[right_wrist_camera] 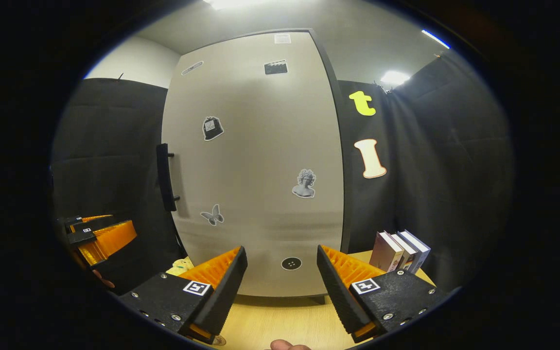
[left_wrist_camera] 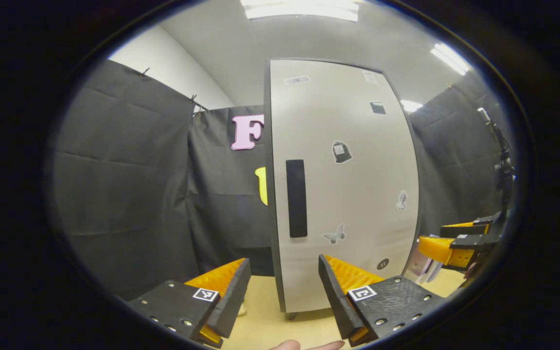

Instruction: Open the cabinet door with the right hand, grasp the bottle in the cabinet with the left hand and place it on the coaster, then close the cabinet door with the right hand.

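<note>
Cabinet door (left_wrist_camera: pixel 343 184) closed, I see it dead ahead at 12 o'clock in the left gripper view, standing on the table (left_wrist_camera: pixel 304 325). Its dark vertical handle (left_wrist_camera: pixel 296 198) sits near the door's left edge. Stickers scattered on the door, a butterfly sticker (left_wrist_camera: pixel 334 236) low at about 5 o'clock from the handle. My left tongs (left_wrist_camera: pixel 285 291) are spread wide, nothing between them, held in front of the door's bottom, not touching it. The right tongs (left_wrist_camera: pixel 447 243) show at 3 o'clock in the same view, apart from the door's right side.

In the right gripper view the cabinet door (right_wrist_camera: pixel 255 170) fills 12 o'clock, handle (right_wrist_camera: pixel 164 177) at 9 o'clock on its left edge, seen edge-on. My right tongs (right_wrist_camera: pixel 282 287) are spread, empty, short of the door. Left tongs (right_wrist_camera: pixel 97 238) at 8 o'clock, spread too as far as I can tell. Books (right_wrist_camera: pixel 401 252) stand upright on the table (right_wrist_camera: pixel 280 321) at 4 o'clock, right of the cabinet. Small pale object (right_wrist_camera: pixel 180 266) at the cabinet's lower left, can't tell what. Bottle is hidden behind the closed door, so I can't place it.
</note>
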Motion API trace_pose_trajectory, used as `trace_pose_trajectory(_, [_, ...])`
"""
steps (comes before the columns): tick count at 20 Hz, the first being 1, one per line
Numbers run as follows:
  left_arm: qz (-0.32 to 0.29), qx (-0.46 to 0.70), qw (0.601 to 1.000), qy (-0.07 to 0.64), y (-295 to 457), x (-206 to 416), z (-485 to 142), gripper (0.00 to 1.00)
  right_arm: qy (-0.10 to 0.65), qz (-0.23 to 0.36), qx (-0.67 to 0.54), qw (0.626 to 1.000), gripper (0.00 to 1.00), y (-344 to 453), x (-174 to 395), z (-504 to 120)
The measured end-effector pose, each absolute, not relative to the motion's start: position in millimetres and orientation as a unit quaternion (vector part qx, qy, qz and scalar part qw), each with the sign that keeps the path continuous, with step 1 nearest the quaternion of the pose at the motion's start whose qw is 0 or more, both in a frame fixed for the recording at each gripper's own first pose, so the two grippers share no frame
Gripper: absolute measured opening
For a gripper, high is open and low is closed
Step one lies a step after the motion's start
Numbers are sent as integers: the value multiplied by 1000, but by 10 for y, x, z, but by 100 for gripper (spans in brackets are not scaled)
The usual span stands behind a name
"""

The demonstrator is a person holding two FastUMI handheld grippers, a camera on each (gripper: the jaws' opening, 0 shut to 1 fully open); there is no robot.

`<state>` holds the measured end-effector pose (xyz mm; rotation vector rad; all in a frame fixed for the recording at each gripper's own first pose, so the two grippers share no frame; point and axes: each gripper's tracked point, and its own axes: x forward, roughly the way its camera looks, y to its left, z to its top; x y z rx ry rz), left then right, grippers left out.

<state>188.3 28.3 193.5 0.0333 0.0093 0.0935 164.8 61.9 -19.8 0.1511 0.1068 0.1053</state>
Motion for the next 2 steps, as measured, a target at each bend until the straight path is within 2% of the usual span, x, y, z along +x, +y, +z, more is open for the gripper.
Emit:
trace_pose_trajectory(1, [47,16,999,5,291,1877,1938,86,53,53,74,994,90,619,1644,-193])
trace_pose_trajectory(2, [48,16,999,5,296,1881,1928,81,52,54,72,995,90,623,1635,-197])
